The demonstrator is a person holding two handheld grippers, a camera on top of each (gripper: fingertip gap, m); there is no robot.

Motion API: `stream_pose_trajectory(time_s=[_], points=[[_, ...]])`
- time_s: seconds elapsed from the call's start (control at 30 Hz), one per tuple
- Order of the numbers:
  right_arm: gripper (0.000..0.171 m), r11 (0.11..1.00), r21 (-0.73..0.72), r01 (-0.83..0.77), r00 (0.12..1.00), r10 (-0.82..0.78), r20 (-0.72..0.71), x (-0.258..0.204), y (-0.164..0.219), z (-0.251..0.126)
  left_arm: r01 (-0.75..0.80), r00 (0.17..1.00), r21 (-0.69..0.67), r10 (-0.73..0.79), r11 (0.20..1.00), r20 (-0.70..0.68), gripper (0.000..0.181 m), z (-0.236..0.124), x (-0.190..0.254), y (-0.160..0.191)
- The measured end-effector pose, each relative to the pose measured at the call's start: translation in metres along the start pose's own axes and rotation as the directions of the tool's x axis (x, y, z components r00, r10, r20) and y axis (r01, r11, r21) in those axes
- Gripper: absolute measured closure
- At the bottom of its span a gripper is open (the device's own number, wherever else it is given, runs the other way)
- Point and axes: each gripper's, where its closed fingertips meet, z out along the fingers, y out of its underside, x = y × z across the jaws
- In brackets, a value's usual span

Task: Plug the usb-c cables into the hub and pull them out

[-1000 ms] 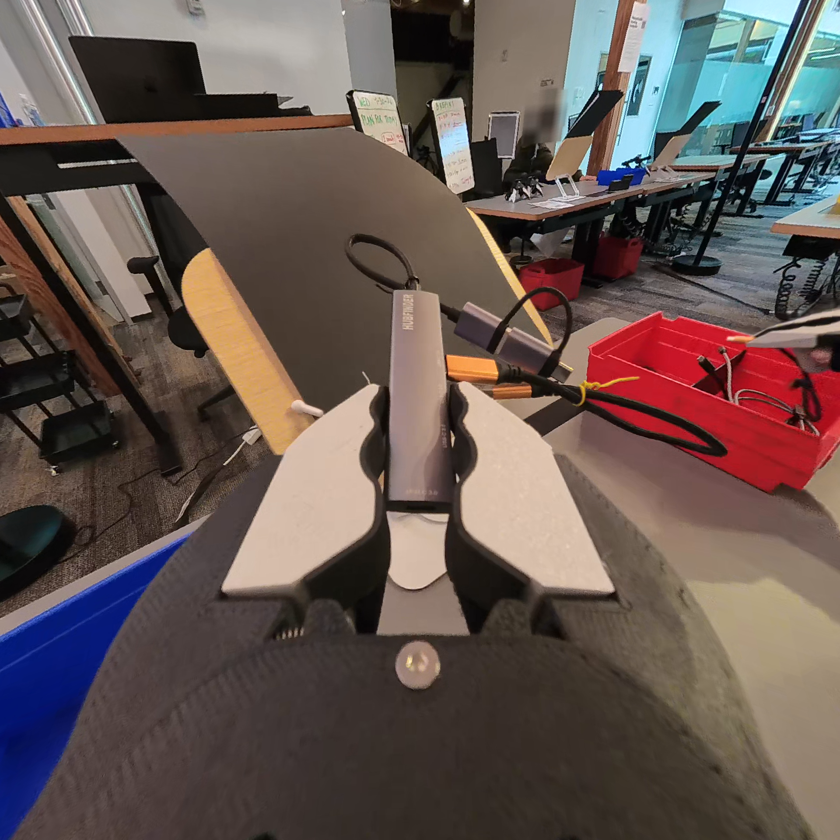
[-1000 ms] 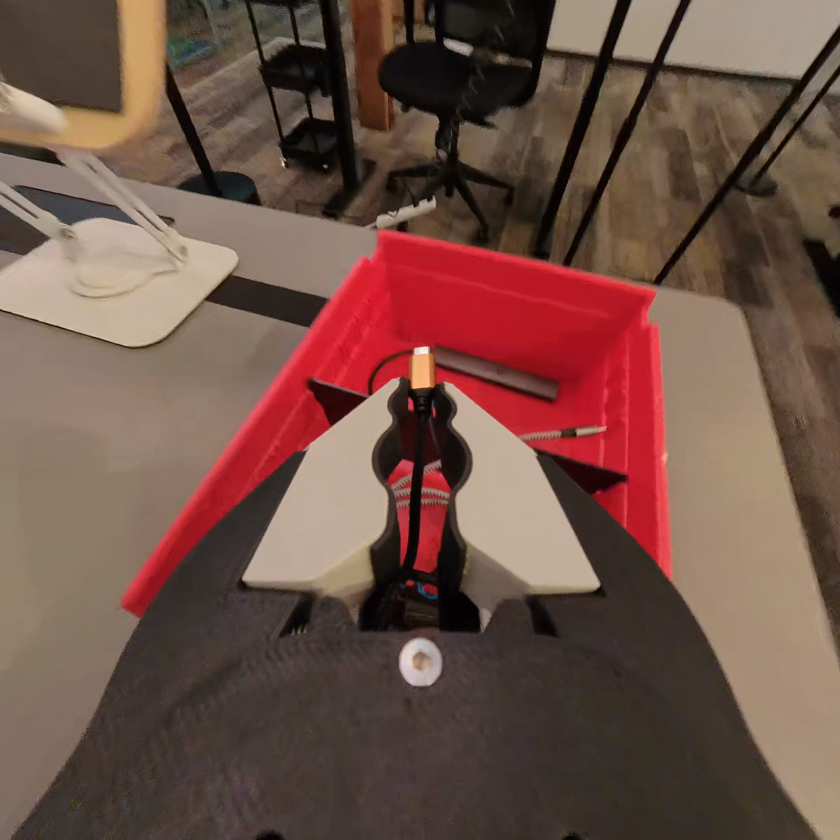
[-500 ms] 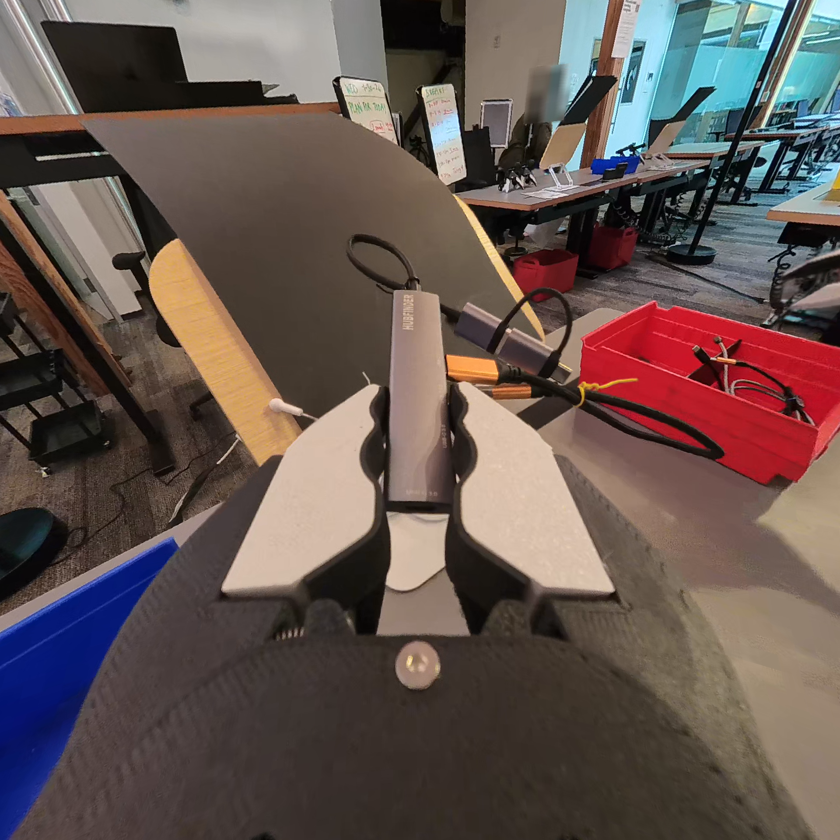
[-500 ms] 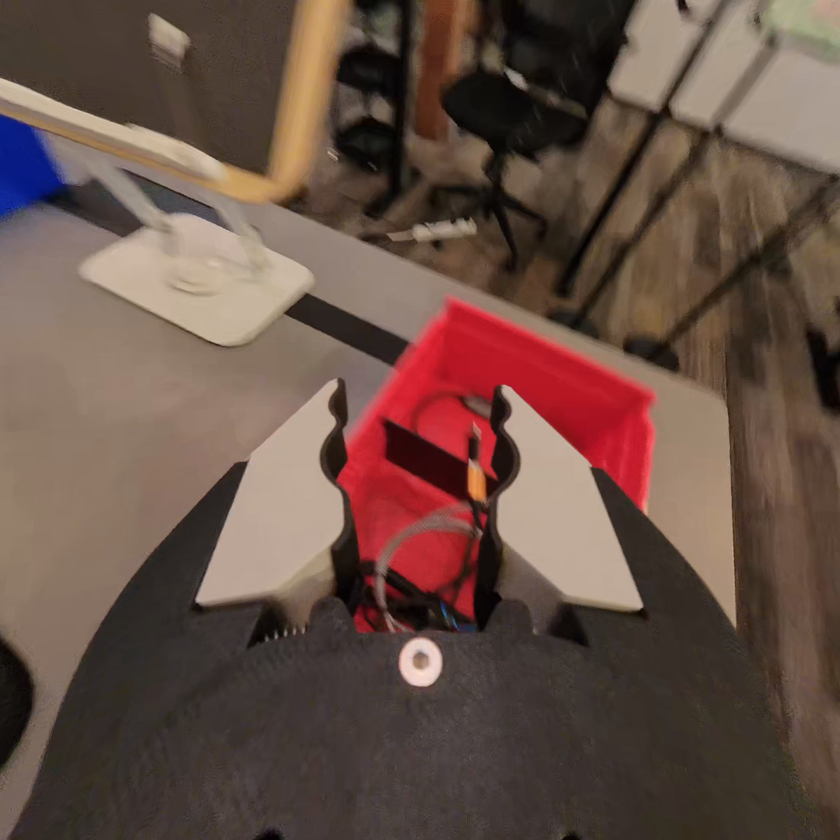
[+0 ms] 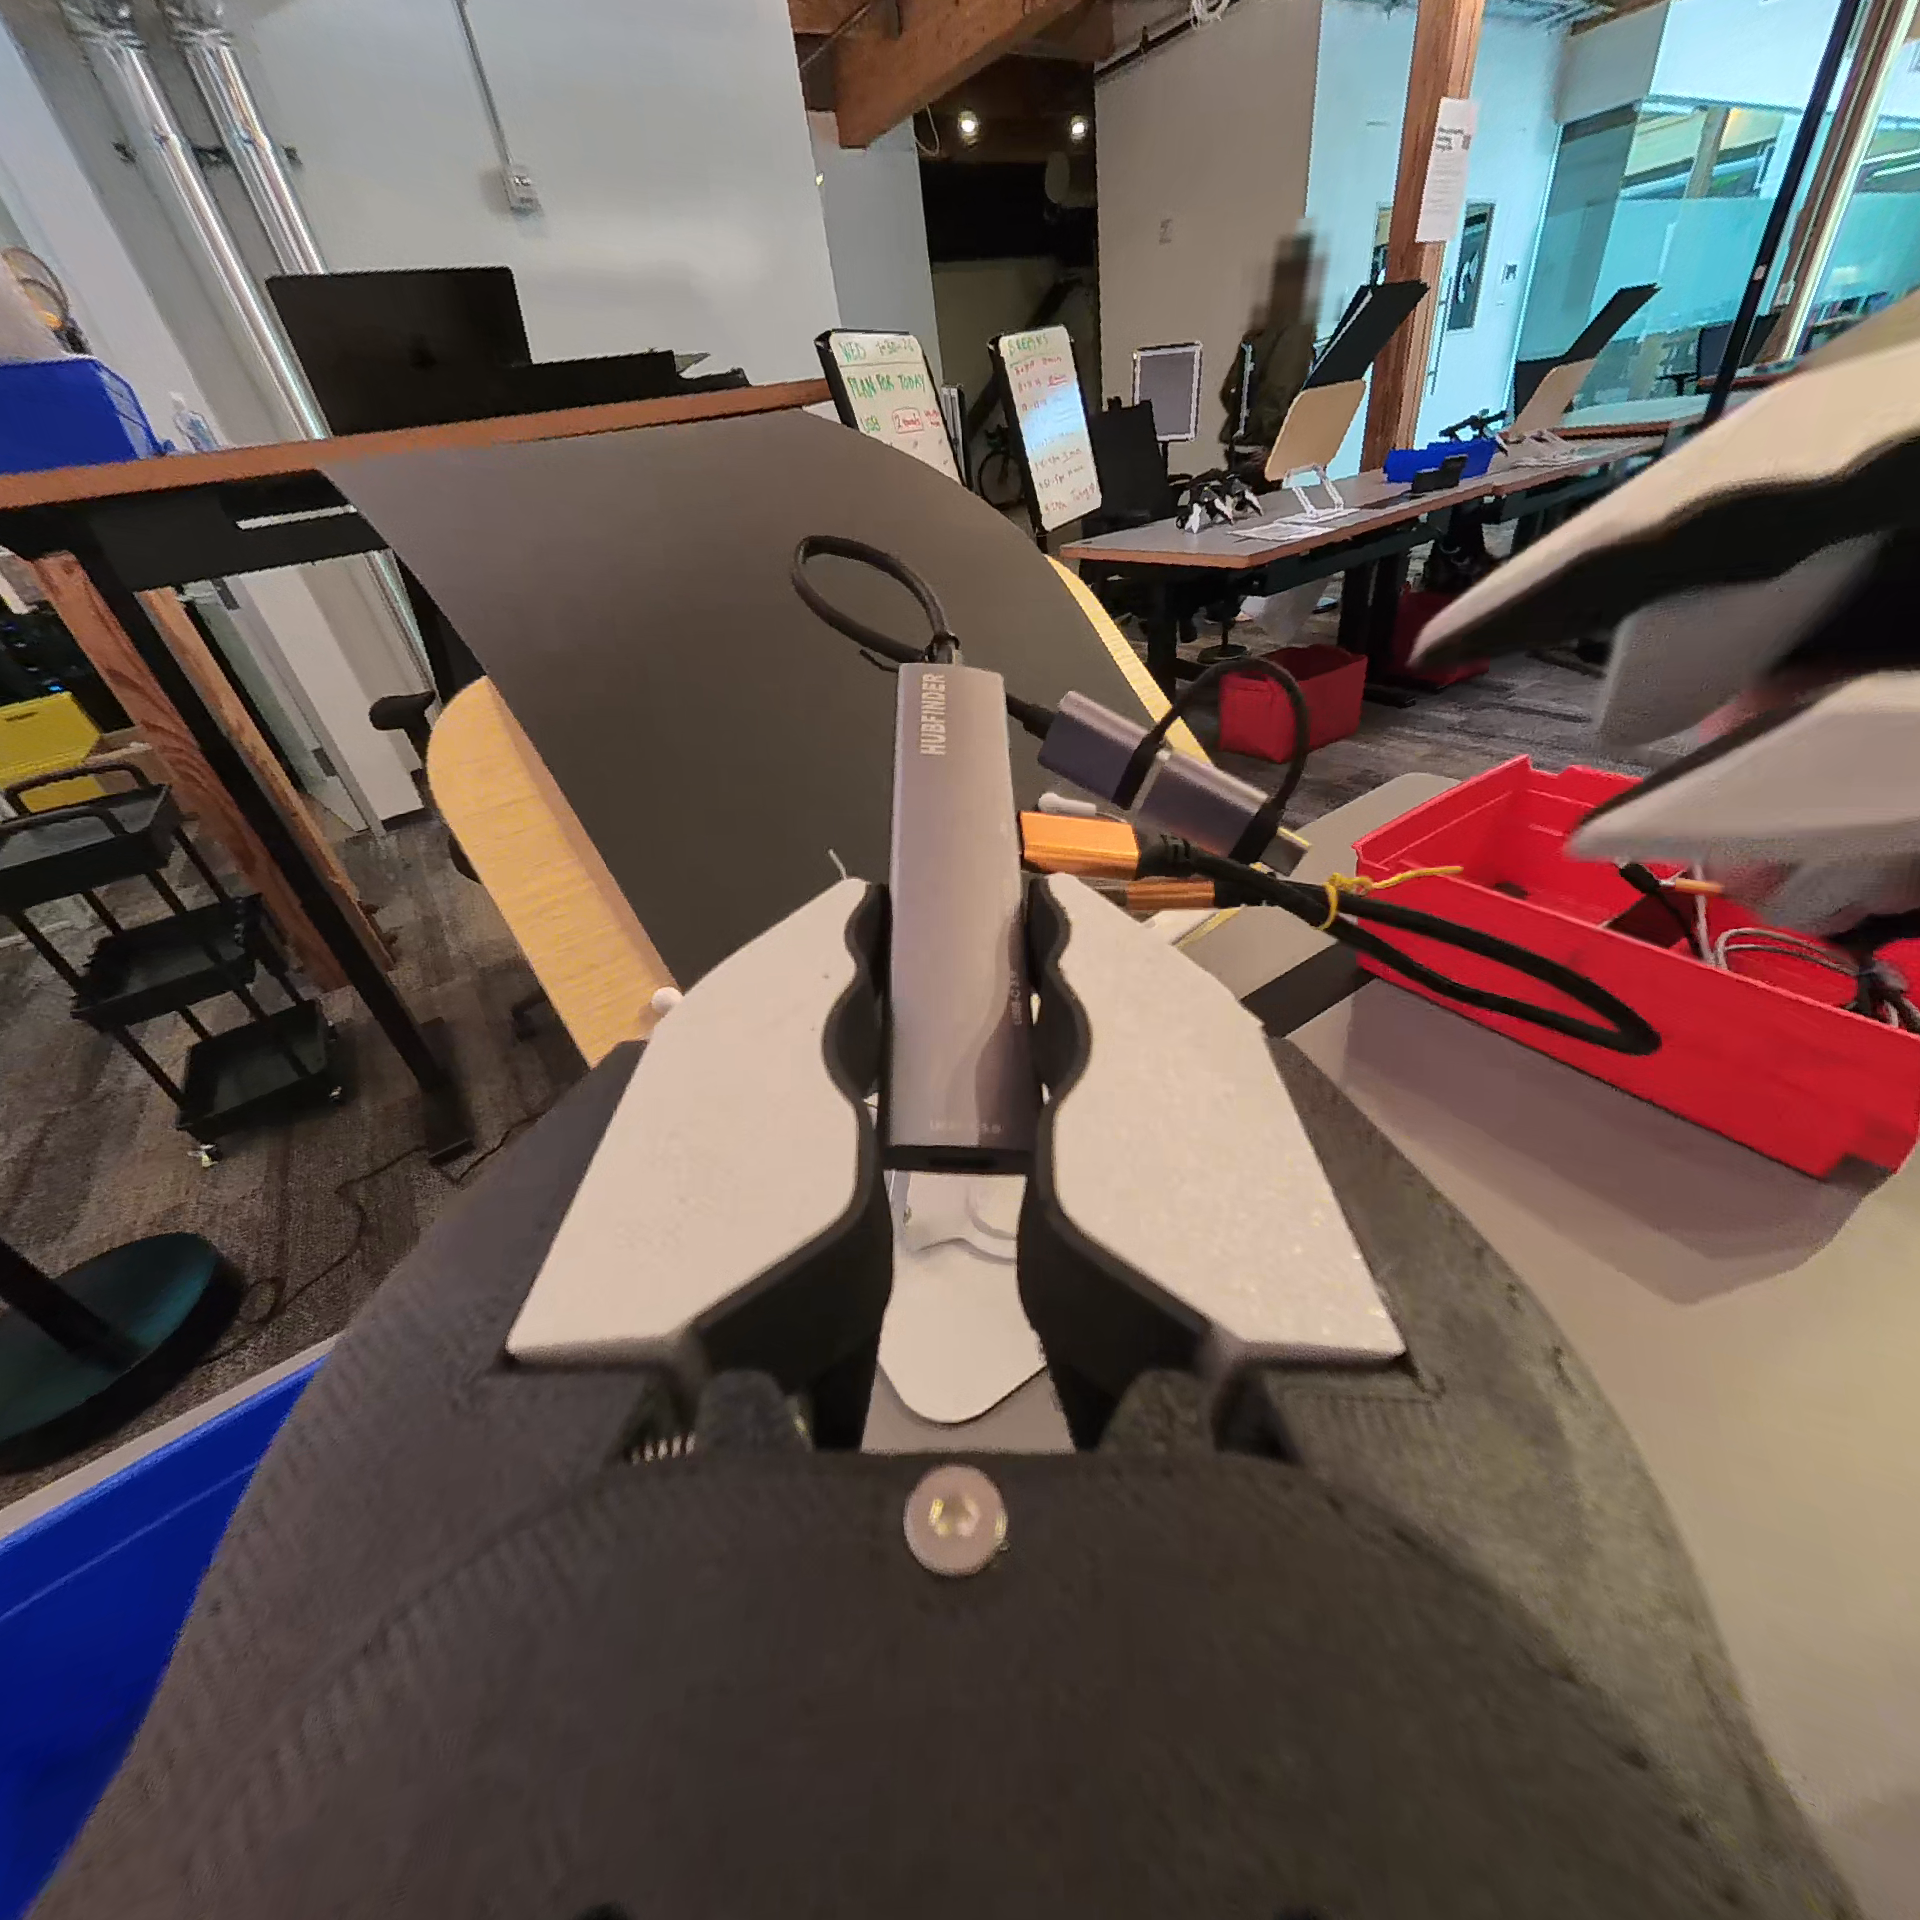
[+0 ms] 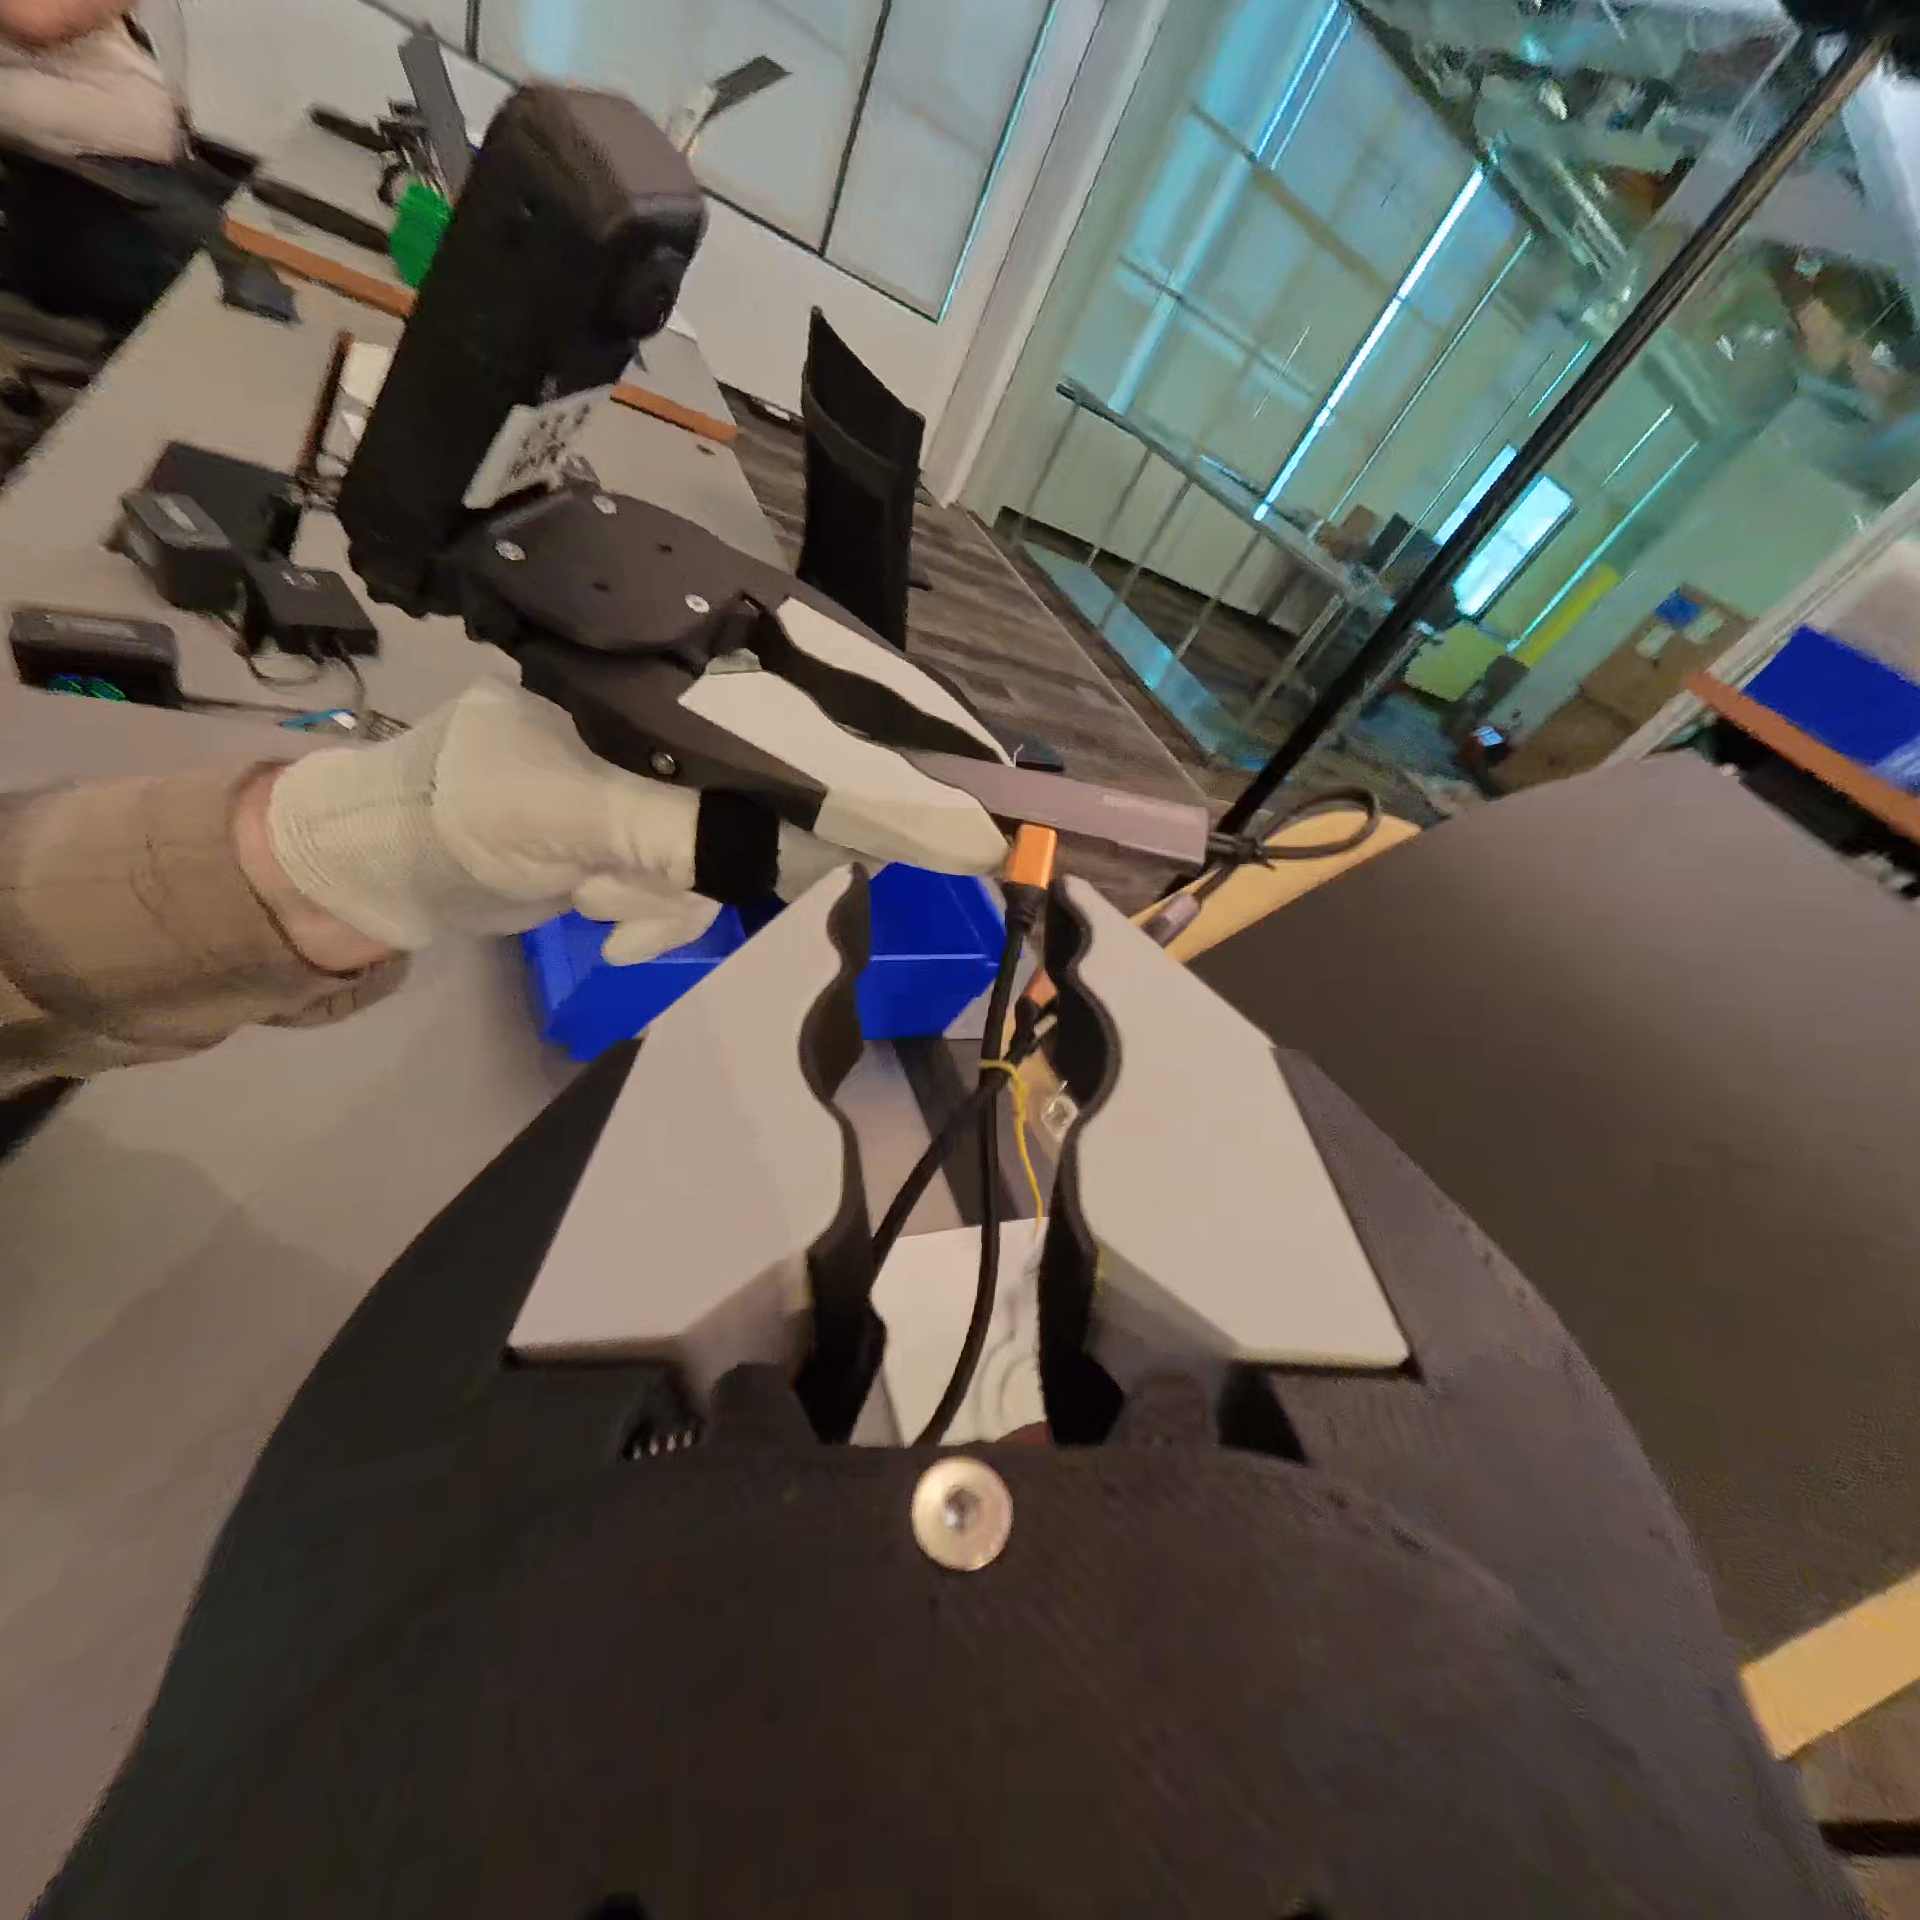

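Grey table — left gripper clamps hub.

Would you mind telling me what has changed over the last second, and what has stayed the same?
The right gripper let go of an orange-tipped cable over the red bin, swung away and came up to the hub. It is now open, its fingers either side of the black cable whose orange plug sits in the hub. The left gripper stayed shut on the hub, its plugs unchanged.
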Motion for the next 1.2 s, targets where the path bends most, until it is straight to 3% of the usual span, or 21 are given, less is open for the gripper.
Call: stream_pose_trajectory(time_s=[0.2, 0.3, 0.47, 0.6, 0.77, 1.0, 1.2], points=[[0.151, 0.986, -0.105, 0.130, 0.979, -0.144, -0.144, 0.013, 0.022, 0.043, 0.005, 1.000, 0.015, -0.005, 1.000, -0.009, 0.155, -0.002, 0.001, -0.004], [0.162, 0.993, -0.060, 0.097, 0.981, -0.106, -0.164, 0.018, 0.022, 0.050, 0.026, 1.000, 0.033, -0.025, 0.999, -0.016, 0.155, -0.004, 0.002, -0.007], [0.162, 0.990, 0.132, -0.038, 0.995, 0.049, -0.083, 0.019, 0.010, 0.053, 0.097, 0.995, 0.091, -0.094, 0.991, -0.033, 0.155, -0.005, 0.001, -0.012], [0.162, 0.970, 0.235, 0.061, 0.987, -0.023, -0.159, 0.020, 0.004, 0.051, 0.219, 0.973, 0.125, -0.207, 0.968, -0.103, 0.155, -0.005, 0.003, -0.014], [0.162, 0.956, 0.242, 0.168, 0.967, -0.113, -0.228, 0.021, 0.003, 0.049, 0.339, 0.932, 0.117, -0.315, 0.934, -0.181, 0.155, -0.002, 0.007, -0.012], [0.163, 0.965, 0.197, 0.171, 0.960, -0.118, -0.254, 0.021, 0.014, 0.038, 0.308, 0.929, 0.064, -0.286, 0.949, -0.234, 0.156, 0.005, 0.019, -0.005], [0.162, 0.970, 0.122, 0.210, 0.938, -0.165, -0.306, 0.023, 0.023, 0.034, 0.154, 0.967, -0.013, -0.153, 0.988, -0.201, 0.151, 0.003, 0.017, 0.002]])
